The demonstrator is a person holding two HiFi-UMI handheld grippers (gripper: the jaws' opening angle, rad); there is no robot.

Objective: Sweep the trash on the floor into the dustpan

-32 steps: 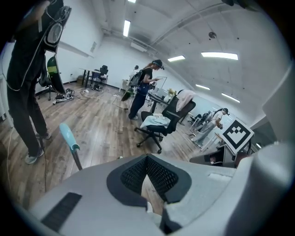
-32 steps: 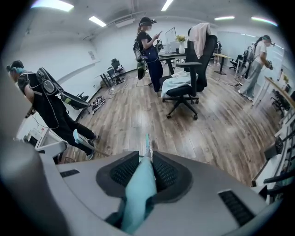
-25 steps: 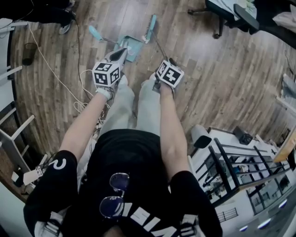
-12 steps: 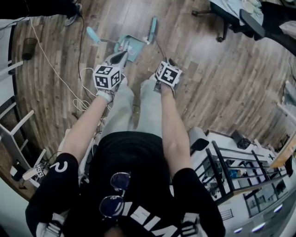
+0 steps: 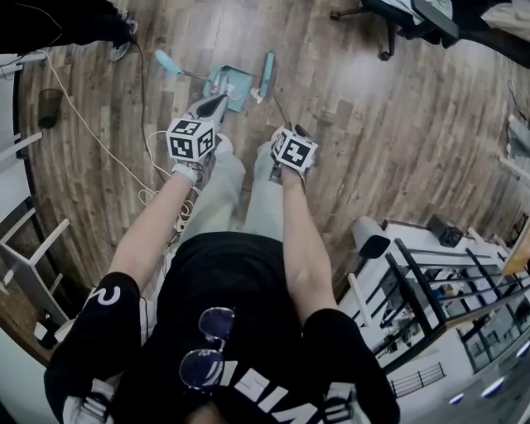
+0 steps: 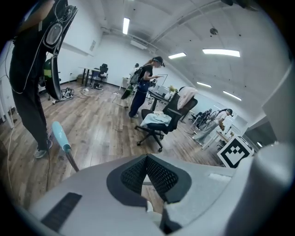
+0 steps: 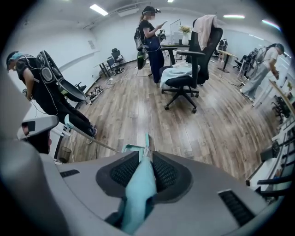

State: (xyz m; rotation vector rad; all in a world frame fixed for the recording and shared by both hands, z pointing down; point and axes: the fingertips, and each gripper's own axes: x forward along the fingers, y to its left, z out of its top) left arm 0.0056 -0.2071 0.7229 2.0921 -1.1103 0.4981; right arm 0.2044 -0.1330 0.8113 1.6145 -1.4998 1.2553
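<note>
A teal dustpan (image 5: 232,83) lies on the wood floor ahead of my feet, its long handle ending in a teal grip (image 5: 168,60) at the upper left. The teal broom head (image 5: 267,74) rests right beside the pan. My right gripper (image 5: 286,137) is shut on the broom handle (image 7: 137,191), which runs between the jaws toward the broom head (image 7: 146,142) and dustpan (image 7: 132,148). My left gripper (image 5: 212,106) hovers near the pan; its jaws (image 6: 147,157) meet at the tips with nothing held. The dustpan's handle grip (image 6: 60,134) stands apart to its left. I can make out no trash.
A white cable (image 5: 99,137) snakes over the floor at left, near a dark cup (image 5: 50,106). A person's legs (image 5: 74,25) stand at the top left. An office chair (image 7: 184,76) and other people are farther off. A metal rack (image 5: 431,290) is at the right.
Both grippers have shifted slightly left and forward, the right one carrying the broom handle. Broom head and dustpan still sit side by side.
</note>
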